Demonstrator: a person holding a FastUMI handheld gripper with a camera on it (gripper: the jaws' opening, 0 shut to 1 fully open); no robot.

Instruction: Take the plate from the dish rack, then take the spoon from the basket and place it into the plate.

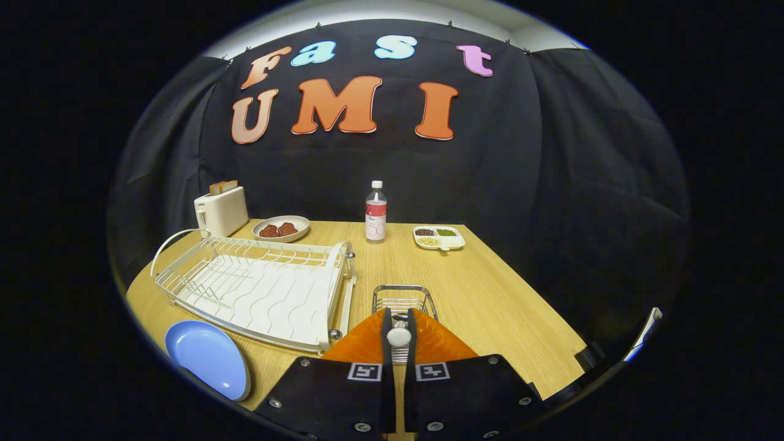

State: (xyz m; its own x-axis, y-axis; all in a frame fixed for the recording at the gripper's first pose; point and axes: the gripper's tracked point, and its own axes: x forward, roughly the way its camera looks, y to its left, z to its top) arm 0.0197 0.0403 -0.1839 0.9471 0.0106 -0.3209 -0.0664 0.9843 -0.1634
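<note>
My gripper (399, 318) is shut on the white spoon (399, 336), whose rounded end shows pinched between the two orange fingers (366, 343). The wire basket (404, 299) stands just beyond the fingertips, and part of it is hidden behind them. The blue plate (208, 358) lies flat on the wooden table to the left of the fingers, in front of the dish rack's near corner. The white dish rack (257, 288) stands left of the basket with nothing in its slots.
At the back of the table (490, 294) stand a white toaster (222, 211) with bread in it, a beige dish of brown food (281, 228), a clear bottle (376, 211) and a small divided tray (439, 237). The table's right edge runs diagonally near the fingers.
</note>
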